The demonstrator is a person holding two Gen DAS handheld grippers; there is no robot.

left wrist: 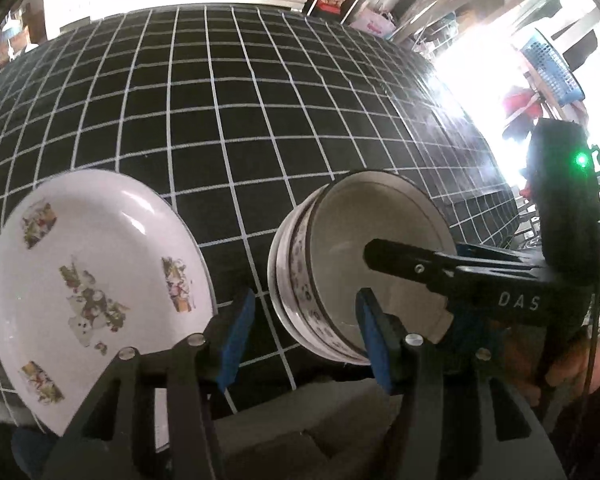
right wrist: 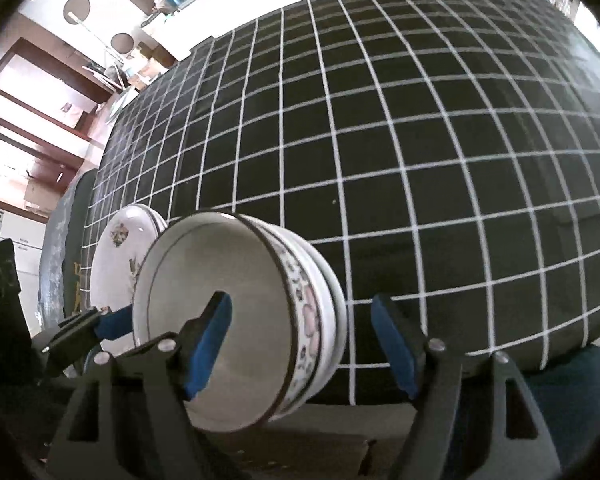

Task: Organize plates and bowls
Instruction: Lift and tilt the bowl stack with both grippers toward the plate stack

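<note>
A stack of bowls [left wrist: 300,276], the top one grey inside with a floral band, stands near the table's front edge. To its left lies a white flower-patterned plate [left wrist: 92,280]. My left gripper [left wrist: 304,340] is open, with one pad between plate and bowls and the other in front of the bowl's near rim. In the right wrist view the bowl stack [right wrist: 300,312] has its right wall between the pads of my right gripper [right wrist: 302,350], which is open; one pad is inside the bowl, one outside, neither pressing. The plate [right wrist: 116,248] sits behind, beside the left gripper's finger [right wrist: 112,324].
The table wears a black cloth with a white grid [left wrist: 260,120], bare beyond the dishes. A grey box [left wrist: 300,420] lies below the front edge. A hand [left wrist: 580,368] holds the right gripper. Cluttered shelves and a blue basket [left wrist: 552,64] stand beyond the table.
</note>
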